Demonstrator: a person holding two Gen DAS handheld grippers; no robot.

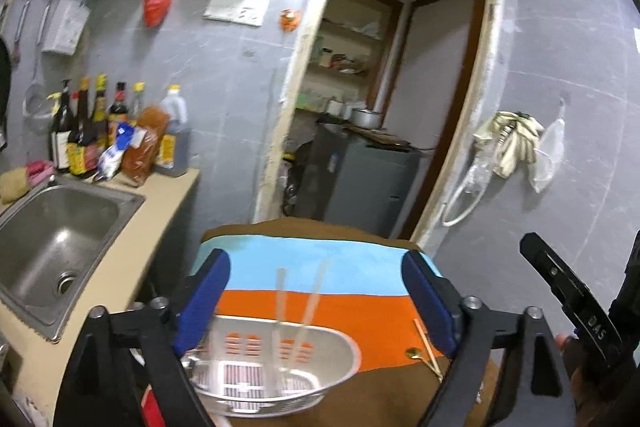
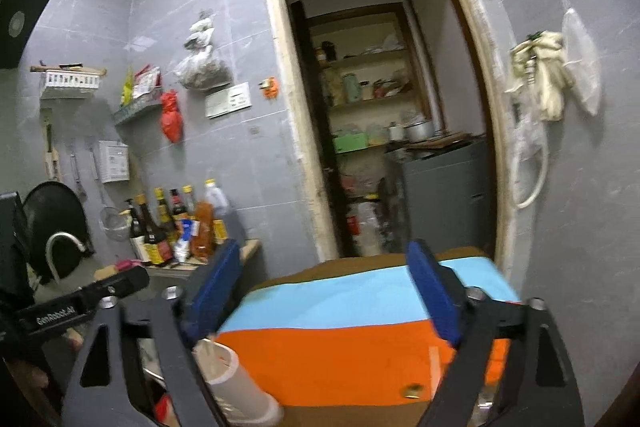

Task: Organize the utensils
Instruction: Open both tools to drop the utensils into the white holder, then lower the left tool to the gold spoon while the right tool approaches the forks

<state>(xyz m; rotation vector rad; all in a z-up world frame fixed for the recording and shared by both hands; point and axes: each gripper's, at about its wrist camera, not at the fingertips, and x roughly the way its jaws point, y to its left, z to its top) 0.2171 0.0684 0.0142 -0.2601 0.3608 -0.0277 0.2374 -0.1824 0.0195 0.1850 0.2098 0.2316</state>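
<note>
A metal slotted utensil basket [image 1: 280, 371] stands on a small table with a brown, blue and orange cloth [image 1: 320, 303]. Two pale chopsticks [image 1: 296, 303] lean upright in it. A wooden chopstick [image 1: 427, 349] and a small gold spoon [image 1: 412, 353] lie on the cloth to its right. My left gripper [image 1: 316, 303] is open above the basket, holding nothing. In the right wrist view my right gripper [image 2: 328, 299] is open over the cloth [image 2: 340, 359]. A white cylindrical holder [image 2: 236, 383] shows by its left finger, and the gold spoon [image 2: 412, 391] lies low on the cloth.
A steel sink [image 1: 52, 247] is set in the counter at left, with several sauce bottles [image 1: 100, 131] behind it. An open doorway [image 1: 380, 87] leads to a pantry with a grey cabinet [image 1: 360, 179]. Cloths hang on the right wall [image 1: 512, 143].
</note>
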